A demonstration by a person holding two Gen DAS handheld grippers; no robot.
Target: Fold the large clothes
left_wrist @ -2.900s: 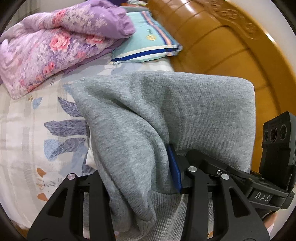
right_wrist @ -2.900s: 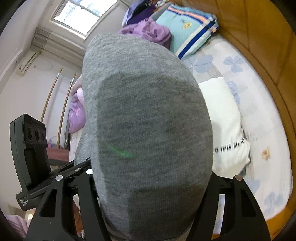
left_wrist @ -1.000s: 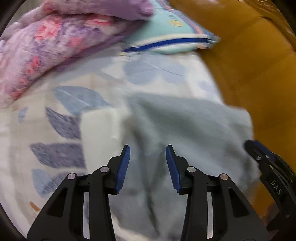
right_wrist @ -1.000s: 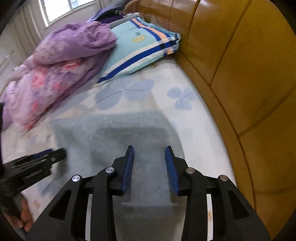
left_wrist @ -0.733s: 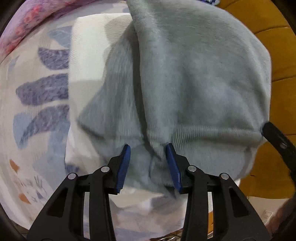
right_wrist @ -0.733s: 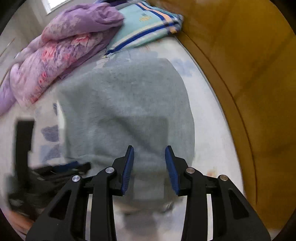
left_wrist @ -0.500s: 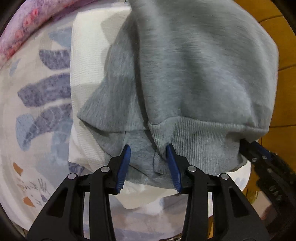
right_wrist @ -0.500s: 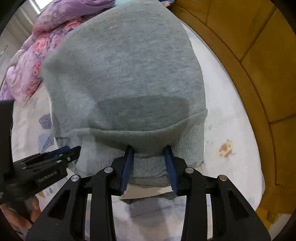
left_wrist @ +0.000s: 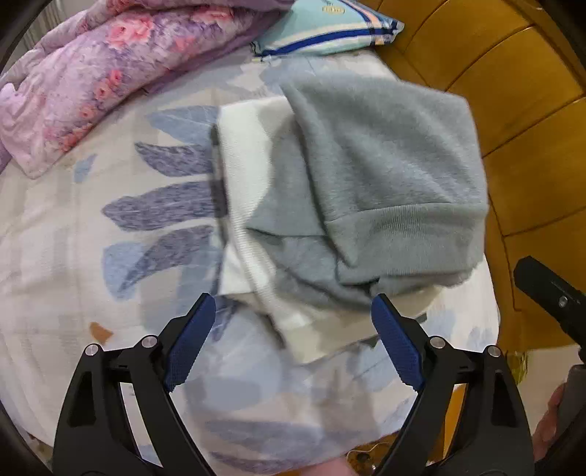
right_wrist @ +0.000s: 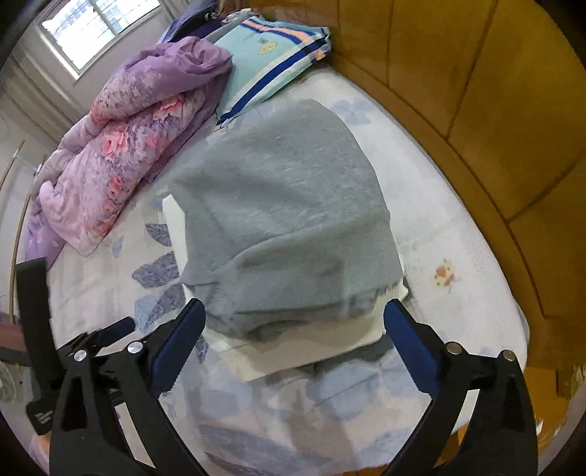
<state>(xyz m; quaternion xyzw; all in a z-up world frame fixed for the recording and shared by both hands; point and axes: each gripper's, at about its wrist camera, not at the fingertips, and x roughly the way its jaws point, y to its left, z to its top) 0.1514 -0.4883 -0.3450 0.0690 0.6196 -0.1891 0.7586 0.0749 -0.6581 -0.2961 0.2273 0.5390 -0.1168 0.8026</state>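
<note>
A folded grey sweatshirt (left_wrist: 384,175) (right_wrist: 289,219) lies on top of a folded white garment (left_wrist: 249,175) (right_wrist: 304,348) on the bed. Its ribbed hem faces both cameras. My left gripper (left_wrist: 289,340) hangs just short of the pile's near edge, jaws opening wide, nothing between the blue pads. My right gripper (right_wrist: 293,333) is likewise above the near edge of the pile, jaws opening, pads clear of the cloth. The left gripper's body shows at the left of the right wrist view.
The bed sheet (left_wrist: 66,256) has blue leaf prints. A purple floral quilt (left_wrist: 91,73) (right_wrist: 139,146) and a teal striped pillow (left_wrist: 329,29) (right_wrist: 271,62) lie beyond the pile. A wooden headboard (right_wrist: 494,128) (left_wrist: 531,128) runs along the right. A hand (left_wrist: 549,428) is at lower right.
Both grippers let go of the grey sweatshirt's hem, spread their jaws wide and drew back and up from the pile. The sweatshirt now rests folded on the white garment.
</note>
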